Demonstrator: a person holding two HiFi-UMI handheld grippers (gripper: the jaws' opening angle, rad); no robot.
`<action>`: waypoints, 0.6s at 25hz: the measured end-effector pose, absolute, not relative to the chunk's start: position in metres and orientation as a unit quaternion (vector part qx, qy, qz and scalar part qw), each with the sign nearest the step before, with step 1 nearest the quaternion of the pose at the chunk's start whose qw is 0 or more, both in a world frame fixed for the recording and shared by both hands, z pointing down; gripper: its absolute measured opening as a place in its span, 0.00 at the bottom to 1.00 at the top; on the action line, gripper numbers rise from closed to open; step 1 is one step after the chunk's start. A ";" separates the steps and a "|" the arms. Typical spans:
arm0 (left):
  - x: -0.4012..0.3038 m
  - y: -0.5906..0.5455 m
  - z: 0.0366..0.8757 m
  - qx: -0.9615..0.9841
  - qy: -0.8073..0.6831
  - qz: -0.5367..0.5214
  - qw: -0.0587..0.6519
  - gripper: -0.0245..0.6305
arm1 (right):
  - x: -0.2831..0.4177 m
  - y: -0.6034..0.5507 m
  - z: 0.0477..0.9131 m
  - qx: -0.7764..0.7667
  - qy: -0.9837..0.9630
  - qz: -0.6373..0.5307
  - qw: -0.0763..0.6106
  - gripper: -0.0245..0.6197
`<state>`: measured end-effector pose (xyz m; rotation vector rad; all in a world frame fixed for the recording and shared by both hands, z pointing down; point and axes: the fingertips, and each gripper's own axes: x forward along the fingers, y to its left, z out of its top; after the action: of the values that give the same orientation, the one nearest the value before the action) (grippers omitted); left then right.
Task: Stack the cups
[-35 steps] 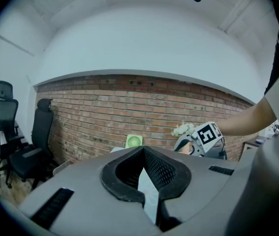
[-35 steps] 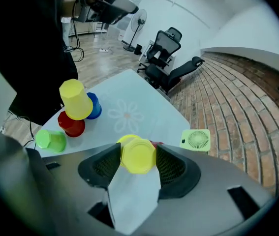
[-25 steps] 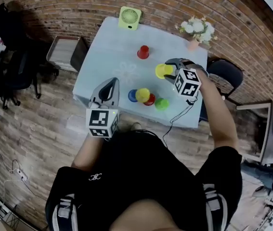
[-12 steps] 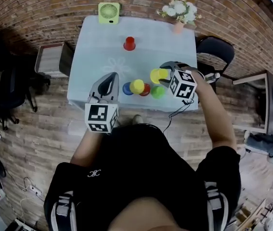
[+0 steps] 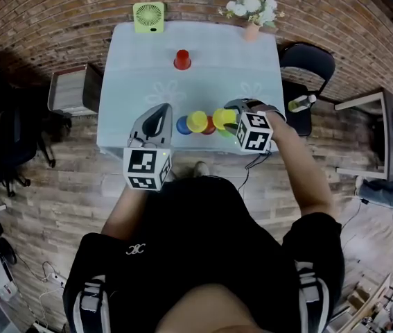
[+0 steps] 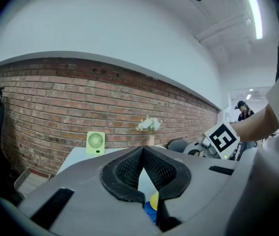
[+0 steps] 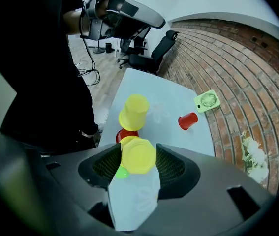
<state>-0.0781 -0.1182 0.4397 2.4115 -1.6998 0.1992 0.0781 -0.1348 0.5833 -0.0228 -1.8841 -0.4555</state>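
Observation:
My right gripper [image 5: 231, 115] is shut on a yellow cup [image 5: 222, 118], bottom towards the camera in the right gripper view [image 7: 138, 155]. It hangs over the row of cups at the table's near edge, above a green cup [image 7: 121, 172] and beside a red cup [image 7: 126, 134]. In that row another yellow cup [image 5: 197, 121] stands upside down next to a blue cup [image 5: 183, 125]. A lone red cup [image 5: 181, 60] sits farther back. My left gripper [image 5: 160, 109] hovers shut and empty at the near left edge, pointing along the table [image 6: 142, 151].
A green desk fan [image 5: 148, 16] and a vase of flowers [image 5: 250, 9] stand at the far edge of the light blue table [image 5: 141, 75]. A black chair [image 5: 306, 64] is to the right, a grey box [image 5: 75, 89] to the left. Brick floor lies all around.
My right gripper has carried the yellow cup nearer and lower, from mid-table to over the row of cups. The left gripper has barely shifted.

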 end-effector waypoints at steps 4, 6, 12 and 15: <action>-0.079 -0.117 0.443 0.813 -0.570 0.070 0.094 0.04 | 0.078 -0.129 0.592 -0.018 -0.793 -0.198 0.576 0.38; -0.082 -0.116 0.444 0.812 -0.571 0.072 0.095 0.04 | 0.077 -0.127 0.596 -0.021 -0.792 -0.198 0.578 0.38; -0.091 -0.115 0.445 0.808 -0.576 0.074 0.099 0.04 | 0.073 -0.127 0.596 -0.012 -0.797 -0.197 0.570 0.39; -0.094 -0.116 0.445 0.808 -0.577 0.073 0.097 0.04 | 0.070 -0.126 0.596 0.004 -0.811 -0.189 0.553 0.39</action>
<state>-0.0939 -0.1163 0.4448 2.3918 -1.7075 0.2152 0.0704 -0.1264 0.5961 0.0084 -1.9175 -0.4467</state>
